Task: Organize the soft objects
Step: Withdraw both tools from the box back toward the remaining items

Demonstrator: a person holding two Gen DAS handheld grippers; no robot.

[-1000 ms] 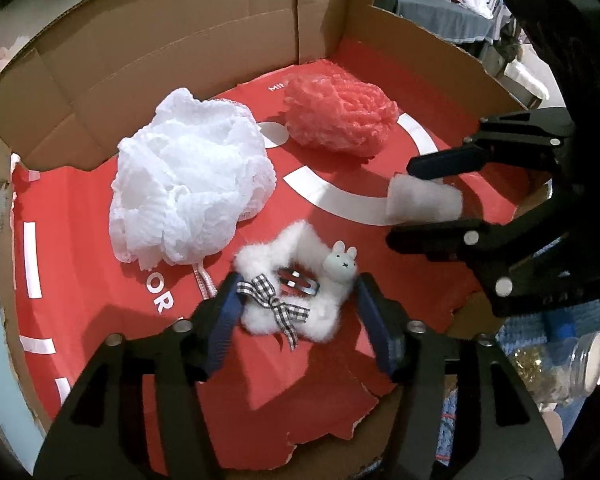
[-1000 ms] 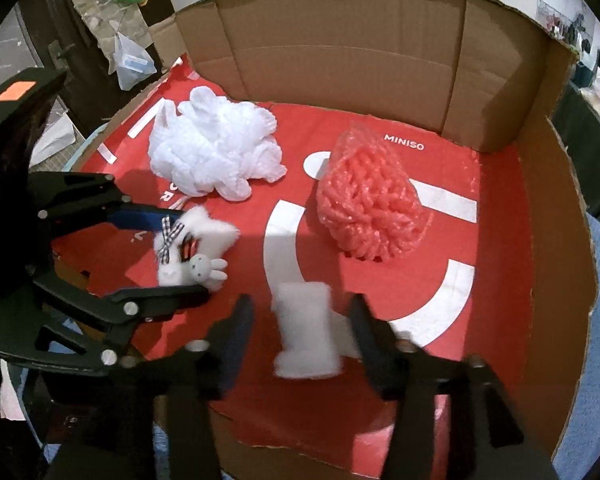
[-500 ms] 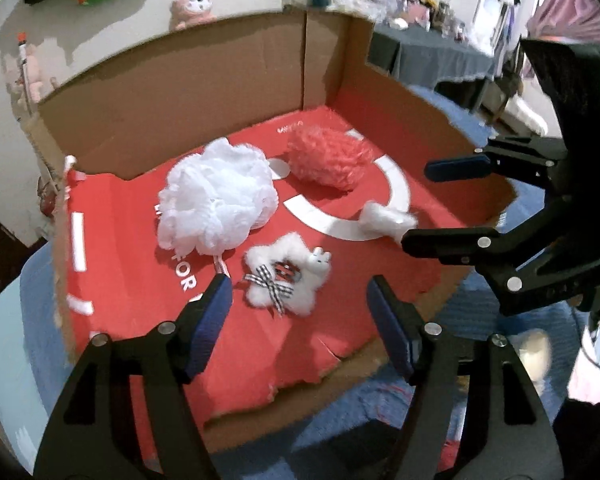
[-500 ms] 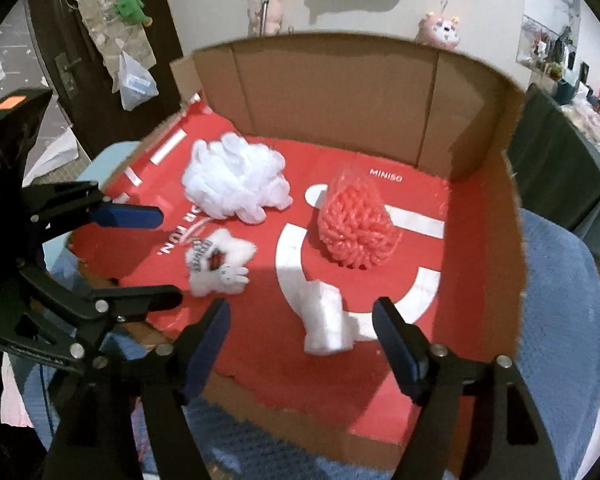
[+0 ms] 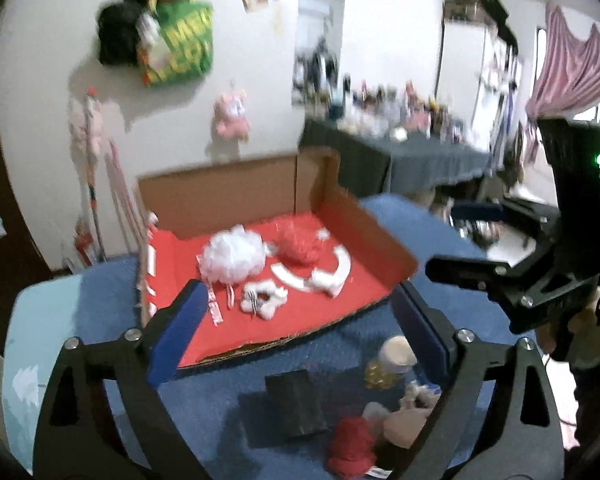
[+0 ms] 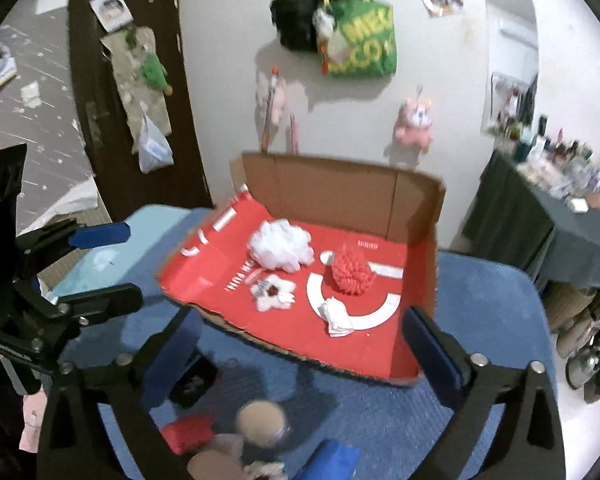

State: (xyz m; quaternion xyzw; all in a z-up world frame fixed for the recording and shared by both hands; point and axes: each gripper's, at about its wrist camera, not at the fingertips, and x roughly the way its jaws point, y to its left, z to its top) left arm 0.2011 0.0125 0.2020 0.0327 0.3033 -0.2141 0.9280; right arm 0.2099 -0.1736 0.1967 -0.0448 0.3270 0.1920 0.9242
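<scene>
An open cardboard box point(image 5: 384, 240) point(image 6: 420, 216) with a red floor holds a white mesh puff point(image 5: 234, 256) point(image 6: 282, 245), a red knitted ball point(image 5: 300, 246) point(image 6: 354, 271), a white furry bunny clip point(image 5: 264, 300) point(image 6: 274, 294) and a small white fluffy roll point(image 5: 326, 282) point(image 6: 338, 316). My left gripper point(image 5: 300, 328) point(image 6: 100, 264) hangs above and in front of the box, jaws opening wide, nothing between them. My right gripper point(image 6: 300, 350) point(image 5: 464, 240) is likewise raised, jaws opening, empty.
The box sits on a blue cloth point(image 5: 324, 344) point(image 6: 480, 280). In front of it lie a black box point(image 5: 296, 400), a jar with a cork lid point(image 5: 392, 360) point(image 6: 262, 420), a red knitted piece point(image 5: 350, 448) and other soft items. A dark-covered table point(image 6: 540, 216) stands at the right.
Both grippers let go of the bunny clip and the white roll, opened wide, and pulled up and back from the box. The items stay on the red floor.
</scene>
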